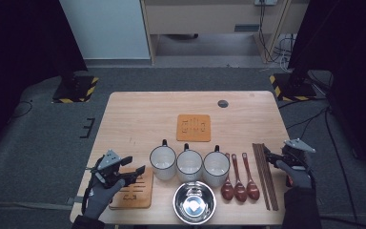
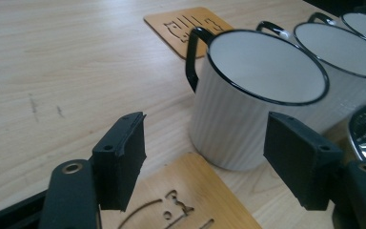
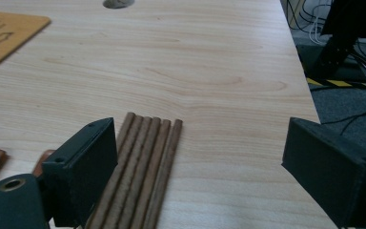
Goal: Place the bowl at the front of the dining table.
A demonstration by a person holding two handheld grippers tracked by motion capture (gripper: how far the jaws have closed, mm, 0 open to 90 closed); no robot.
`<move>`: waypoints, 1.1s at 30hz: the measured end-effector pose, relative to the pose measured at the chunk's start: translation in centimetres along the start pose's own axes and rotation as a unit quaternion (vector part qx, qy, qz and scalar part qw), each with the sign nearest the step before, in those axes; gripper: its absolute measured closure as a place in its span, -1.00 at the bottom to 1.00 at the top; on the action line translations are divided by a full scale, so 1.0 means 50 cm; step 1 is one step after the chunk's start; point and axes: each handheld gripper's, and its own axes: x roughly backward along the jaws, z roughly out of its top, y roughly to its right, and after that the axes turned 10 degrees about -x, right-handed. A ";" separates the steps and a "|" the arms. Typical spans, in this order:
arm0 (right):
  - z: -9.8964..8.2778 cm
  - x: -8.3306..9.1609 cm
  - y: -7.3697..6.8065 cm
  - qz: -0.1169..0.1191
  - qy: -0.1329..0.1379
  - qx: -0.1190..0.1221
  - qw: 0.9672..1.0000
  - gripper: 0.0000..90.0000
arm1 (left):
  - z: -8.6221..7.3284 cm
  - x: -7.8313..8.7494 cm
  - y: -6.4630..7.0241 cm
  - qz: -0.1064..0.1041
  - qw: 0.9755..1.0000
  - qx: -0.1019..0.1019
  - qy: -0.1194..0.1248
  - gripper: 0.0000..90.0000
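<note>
A grey carpeted floor (image 1: 38,143) with dark curtains on both sides surrounded a light wooden table (image 1: 138,114). On the table, going from the biggest things down, a steel bowl (image 1: 194,202) sat at the near edge, and just beyond it stood a row of three white mugs (image 1: 189,163) with black rims and handles, side by side and nearly touching. One wooden coaster (image 1: 193,128) lay past the mugs toward the far middle; a second coaster (image 1: 134,193) lay at the near left corner. Right of the mugs lay three brown spoons (image 1: 239,183), then a bundle of dark chopsticks (image 1: 265,174) running near to far.

The left gripper (image 1: 132,170) hovered over the near-left coaster, pointing at the leftmost mug (image 2: 248,100). Its jaws stood apart with nothing between them, and the mug was just ahead of the gap, untouched. The right gripper (image 1: 268,155) hung at the far end of the chopsticks, its jaws wide apart and empty; in the right gripper view the chopsticks (image 3: 143,167) lay flat on the table beside its left jaw.
</note>
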 end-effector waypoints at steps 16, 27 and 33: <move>-0.025 -0.004 0.030 -0.016 -0.020 -0.002 1.000 -0.74 | -0.022 -0.020 0.068 -0.045 0.999 -0.022 -0.021 -0.33; -0.037 -0.011 0.040 -0.026 -0.035 0.006 0.999 -0.73 | -0.030 -0.051 0.108 -0.080 0.996 -0.031 -0.041 -0.31; -0.038 -0.010 0.045 -0.029 -0.035 0.004 0.999 -0.73 | -0.034 -0.061 0.124 -0.097 0.994 -0.032 -0.047 -0.30</move>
